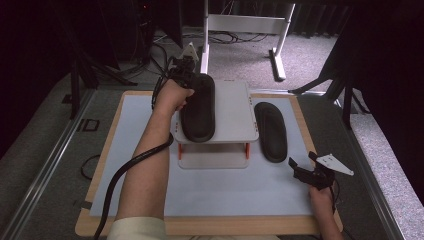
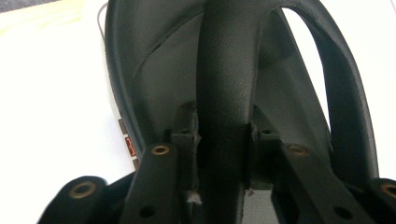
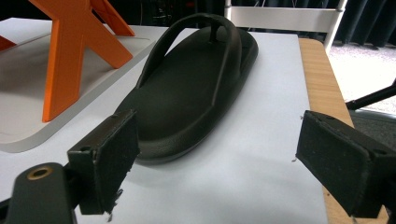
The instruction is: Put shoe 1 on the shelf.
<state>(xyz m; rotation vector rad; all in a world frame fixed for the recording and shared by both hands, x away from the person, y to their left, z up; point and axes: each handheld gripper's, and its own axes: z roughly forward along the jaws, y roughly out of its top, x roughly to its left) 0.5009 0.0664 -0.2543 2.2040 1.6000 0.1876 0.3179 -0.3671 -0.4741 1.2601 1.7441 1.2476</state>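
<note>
White mat [image 1: 225, 195] underneath. Left gripper [image 1: 186, 70] clamped on first flip-flop [image 1: 198, 107] strap, up on shelf [image 1: 235, 112]. Right gripper [image 1: 306, 167] wide apart, second flip-flop [image 1: 270, 131] lying lengthwise just ahead, nearest.

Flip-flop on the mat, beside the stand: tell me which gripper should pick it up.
Right. The right gripper is open, empty and near the flip-flop on the mat, facing it. The left gripper is shut on the strap of the other flip-flop on the white stand.
</note>
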